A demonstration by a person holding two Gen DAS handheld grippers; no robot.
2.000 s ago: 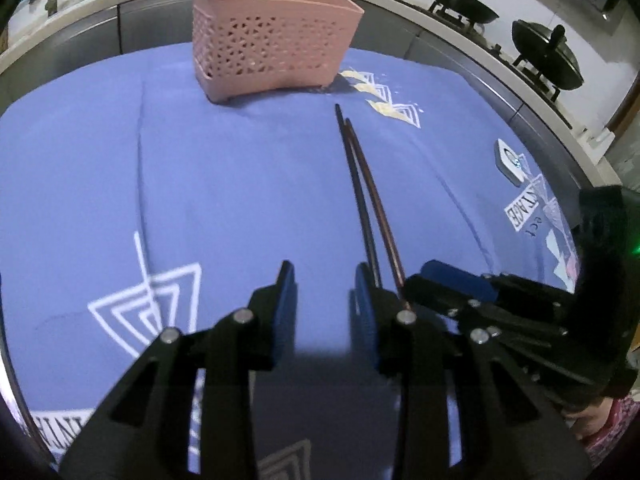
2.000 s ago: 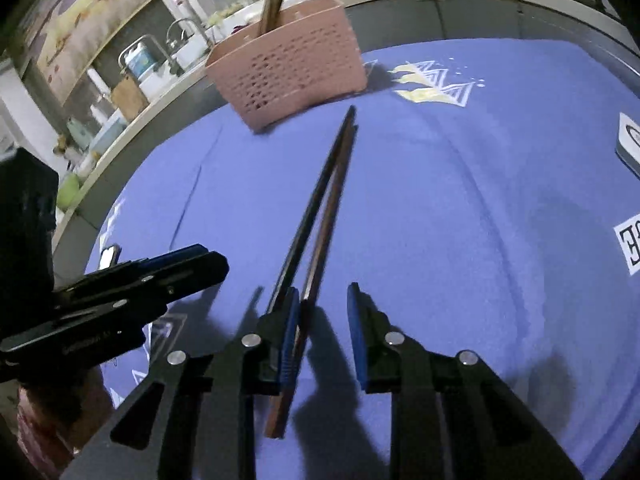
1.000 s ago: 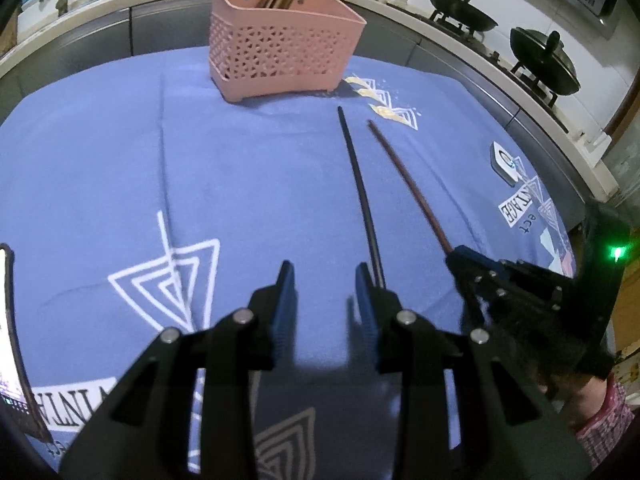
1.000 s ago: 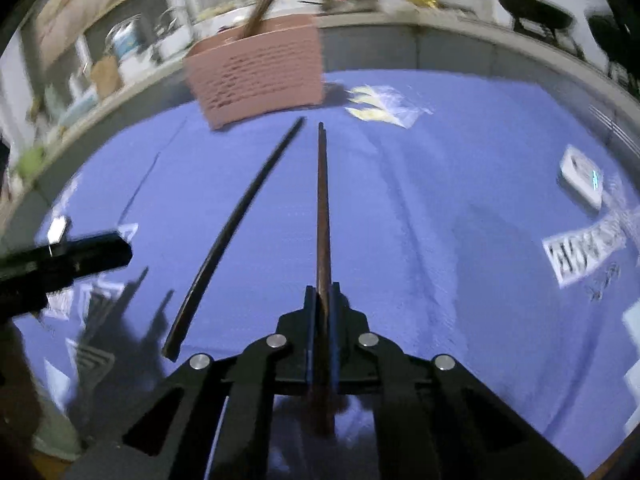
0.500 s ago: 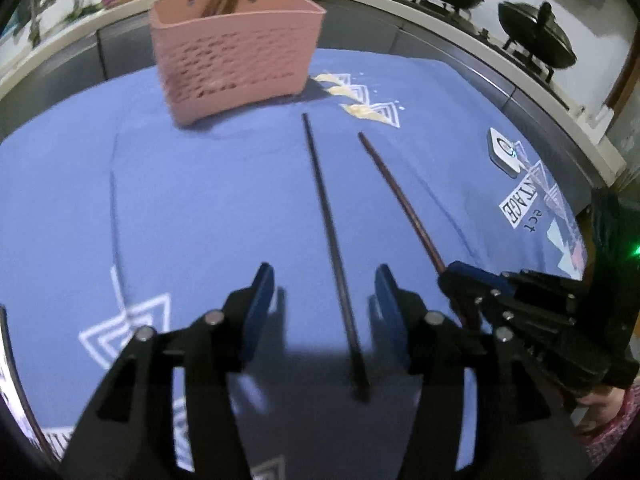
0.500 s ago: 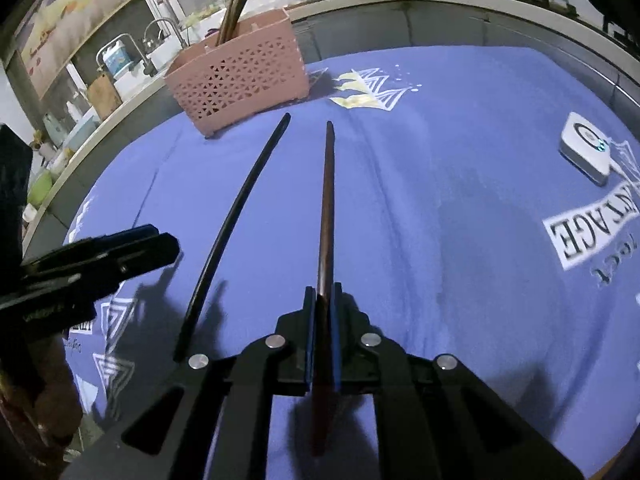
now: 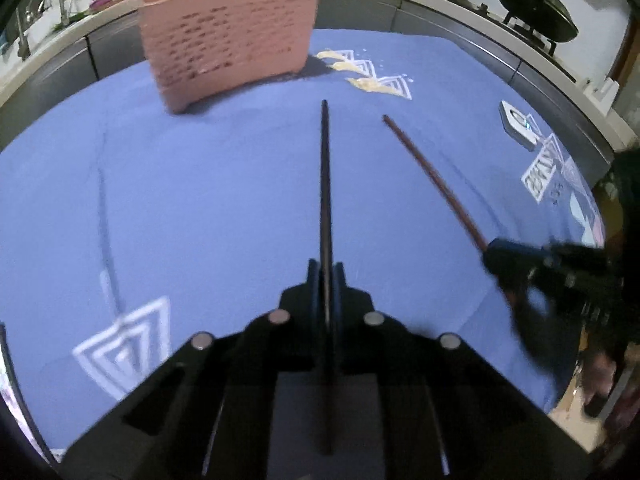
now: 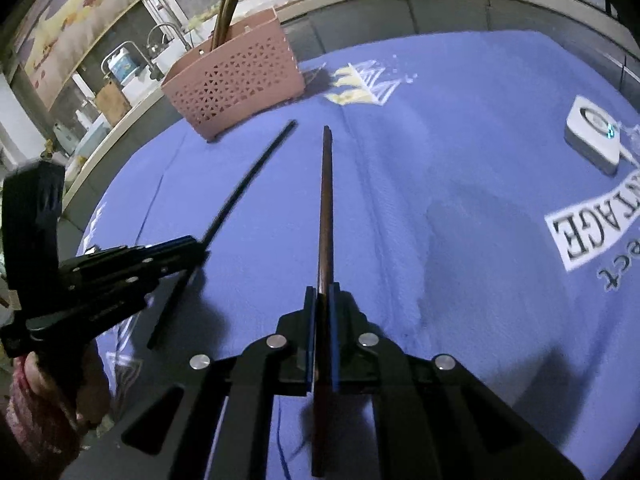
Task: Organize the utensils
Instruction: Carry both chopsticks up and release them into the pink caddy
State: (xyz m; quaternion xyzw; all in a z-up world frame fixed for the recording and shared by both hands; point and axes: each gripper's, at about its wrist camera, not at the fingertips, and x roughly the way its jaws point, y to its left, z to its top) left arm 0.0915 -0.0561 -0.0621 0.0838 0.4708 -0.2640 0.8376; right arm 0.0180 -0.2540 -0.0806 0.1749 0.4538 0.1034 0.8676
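My left gripper (image 7: 326, 270) is shut on a black chopstick (image 7: 325, 176) that points toward the pink perforated basket (image 7: 228, 36). My right gripper (image 8: 322, 294) is shut on a brown chopstick (image 8: 326, 204), also aimed toward the basket (image 8: 236, 80), which holds several chopsticks (image 8: 226, 12) upright. In the left wrist view the right gripper (image 7: 504, 254) and brown chopstick (image 7: 432, 176) show at the right. In the right wrist view the left gripper (image 8: 192, 252) and black chopstick (image 8: 248, 184) show at the left. Both chopsticks are lifted off the blue cloth (image 8: 440, 208).
A small white device (image 8: 594, 140) lies on the cloth at the right; it also shows in the left wrist view (image 7: 520, 124). Dark woks (image 7: 536, 12) sit on a stove beyond the table edge. A sink and tap (image 8: 164, 36) stand behind the basket.
My left gripper has closed on the black chopstick, which lay between its open fingers half a second ago, and lifted it. My right gripper keeps holding the brown chopstick.
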